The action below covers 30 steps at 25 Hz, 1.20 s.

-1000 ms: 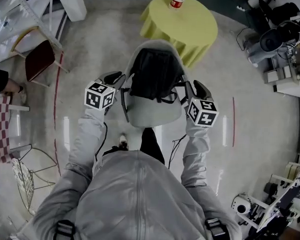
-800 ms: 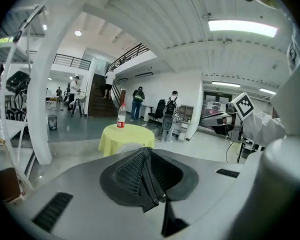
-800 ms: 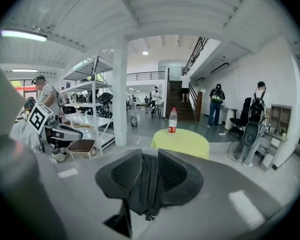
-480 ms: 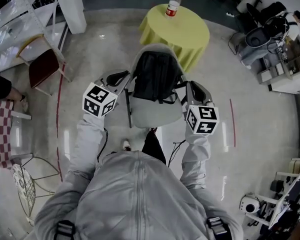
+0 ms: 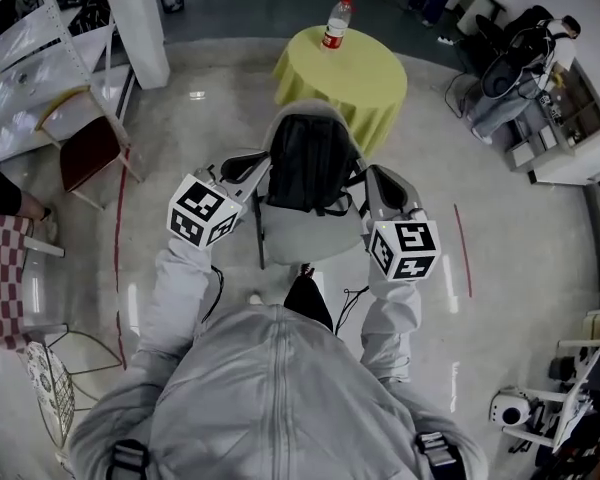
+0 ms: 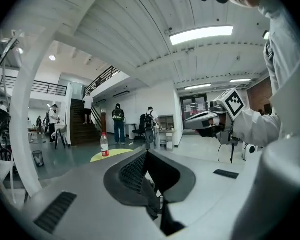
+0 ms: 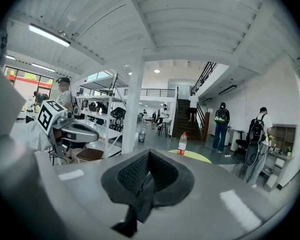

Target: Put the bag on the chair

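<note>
While the black bag [image 5: 310, 158] sits on the grey chair [image 5: 305, 236] at 12 o'clock, left gripper [image 6: 147, 153] at the seat's 9 o'clock, right gripper [image 7: 149, 154] at 3 o'clock, jaws of both pressed together on nothing.

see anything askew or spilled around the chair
Nothing stands out. The black bag rests on the chair, against its backrest, and the bottle stands upright on the yellow table.

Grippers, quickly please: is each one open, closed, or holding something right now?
Left gripper: closed, holding nothing.
Right gripper: closed, holding nothing.
</note>
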Motion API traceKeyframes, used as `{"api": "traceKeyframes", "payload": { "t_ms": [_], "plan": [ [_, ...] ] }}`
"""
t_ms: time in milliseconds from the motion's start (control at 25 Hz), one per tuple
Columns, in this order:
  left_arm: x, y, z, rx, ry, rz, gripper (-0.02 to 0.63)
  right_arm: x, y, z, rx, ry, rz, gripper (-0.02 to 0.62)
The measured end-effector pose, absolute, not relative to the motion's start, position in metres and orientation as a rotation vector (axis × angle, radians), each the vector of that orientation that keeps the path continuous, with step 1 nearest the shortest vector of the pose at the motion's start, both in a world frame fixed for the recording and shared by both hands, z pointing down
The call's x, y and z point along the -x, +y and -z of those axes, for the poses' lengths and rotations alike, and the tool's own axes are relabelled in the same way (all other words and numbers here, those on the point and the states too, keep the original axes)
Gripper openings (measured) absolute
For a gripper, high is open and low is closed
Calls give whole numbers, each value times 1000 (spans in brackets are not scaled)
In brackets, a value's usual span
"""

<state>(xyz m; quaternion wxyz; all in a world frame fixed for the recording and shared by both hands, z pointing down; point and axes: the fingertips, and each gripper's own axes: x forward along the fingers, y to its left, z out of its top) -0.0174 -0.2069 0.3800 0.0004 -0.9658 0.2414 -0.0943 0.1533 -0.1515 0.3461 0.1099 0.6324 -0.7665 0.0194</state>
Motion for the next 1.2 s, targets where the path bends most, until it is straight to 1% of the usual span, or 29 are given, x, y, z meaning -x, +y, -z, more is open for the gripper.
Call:
{"api": "traceKeyframes", "payload": {
  "t_ms": [200,480,1200],
  "plan": [
    [18,-198,-345,3013,745,188,6,-134,-137,-322,-1814,-2290,7,11],
    [12,-190,-327,2999,724,191,6,-131,-128,-307,-1792,-2303,19,11],
    [-3,-185,-332,2997,729,201,6,-144,-130,-322,-1801,-2311,-24,11]
  ]
}}
